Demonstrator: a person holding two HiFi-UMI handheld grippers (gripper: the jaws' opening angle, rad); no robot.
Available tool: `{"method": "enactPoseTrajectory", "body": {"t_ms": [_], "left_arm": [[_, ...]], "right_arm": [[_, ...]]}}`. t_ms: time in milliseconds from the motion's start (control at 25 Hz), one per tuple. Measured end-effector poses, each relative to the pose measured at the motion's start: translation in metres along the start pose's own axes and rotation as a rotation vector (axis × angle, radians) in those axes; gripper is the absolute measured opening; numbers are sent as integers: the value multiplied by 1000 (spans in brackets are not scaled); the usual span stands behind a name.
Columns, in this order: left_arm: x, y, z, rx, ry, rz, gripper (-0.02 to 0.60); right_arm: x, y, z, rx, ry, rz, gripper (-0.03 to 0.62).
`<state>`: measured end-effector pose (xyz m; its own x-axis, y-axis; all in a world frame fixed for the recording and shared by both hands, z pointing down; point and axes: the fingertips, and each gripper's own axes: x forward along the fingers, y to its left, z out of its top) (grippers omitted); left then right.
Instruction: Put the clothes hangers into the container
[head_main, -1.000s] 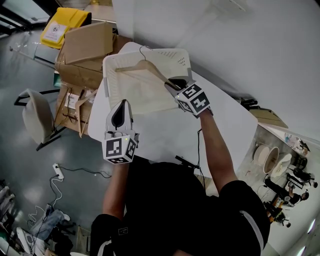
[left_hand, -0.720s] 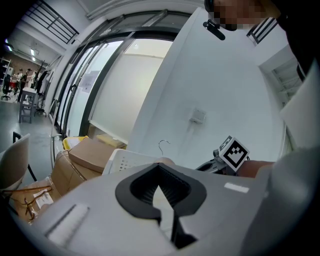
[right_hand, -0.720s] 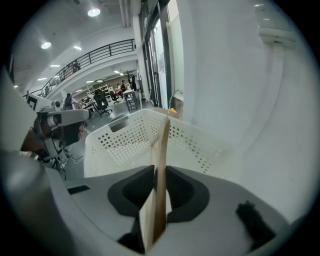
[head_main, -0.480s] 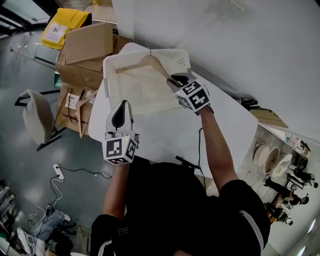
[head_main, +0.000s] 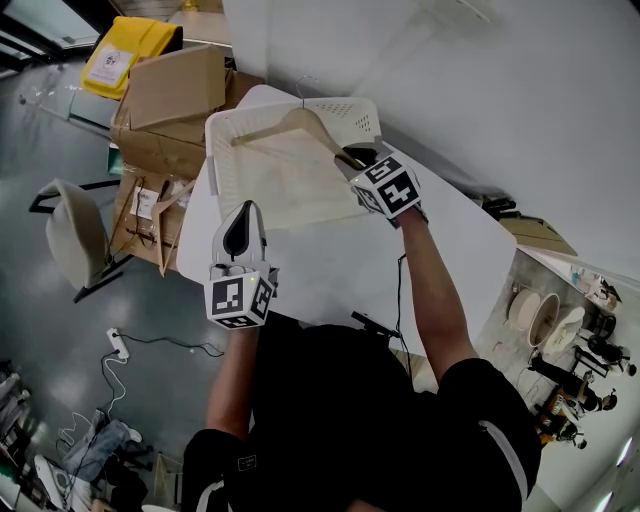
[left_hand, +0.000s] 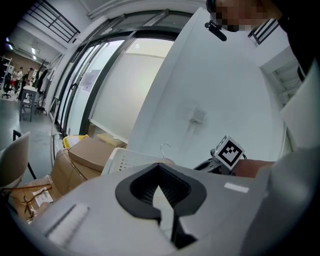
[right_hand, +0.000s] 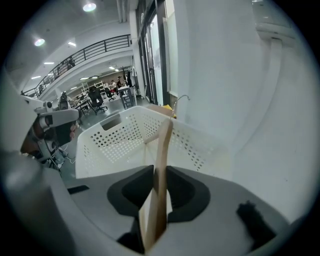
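Hanger (head_main: 290, 122) is lying in the white basket (head_main: 213, 165)
Right gripper (head_main: 352, 160) is just opening — hanger end sitting loose between its jaws.

Over the one white desk (head_main: 330, 262), one pale wooden clothes hanger (head_main: 318, 135) and one white perforated plastic basket (head_main: 212, 160) are counted.

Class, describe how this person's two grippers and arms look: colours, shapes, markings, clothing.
The left gripper and right gripper both have smooth light-grey shells that taper to fingers lined with black ribbed pads. Each carries a cube of black-and-white square markers at its rear. The person wears a black short-sleeved top, and the forearms are bare.
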<state>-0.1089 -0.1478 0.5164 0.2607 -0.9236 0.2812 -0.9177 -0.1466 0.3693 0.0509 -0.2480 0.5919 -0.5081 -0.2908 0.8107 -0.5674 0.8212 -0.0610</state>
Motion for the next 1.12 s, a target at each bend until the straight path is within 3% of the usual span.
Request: {"method": "enactPoseTrajectory", "body": {"t_ms": [1120], "left_arm": [[-4, 2, 0, -4, -1, 4, 5]], "right_arm": [[6, -9, -5, 79, 92, -21, 94]]}}
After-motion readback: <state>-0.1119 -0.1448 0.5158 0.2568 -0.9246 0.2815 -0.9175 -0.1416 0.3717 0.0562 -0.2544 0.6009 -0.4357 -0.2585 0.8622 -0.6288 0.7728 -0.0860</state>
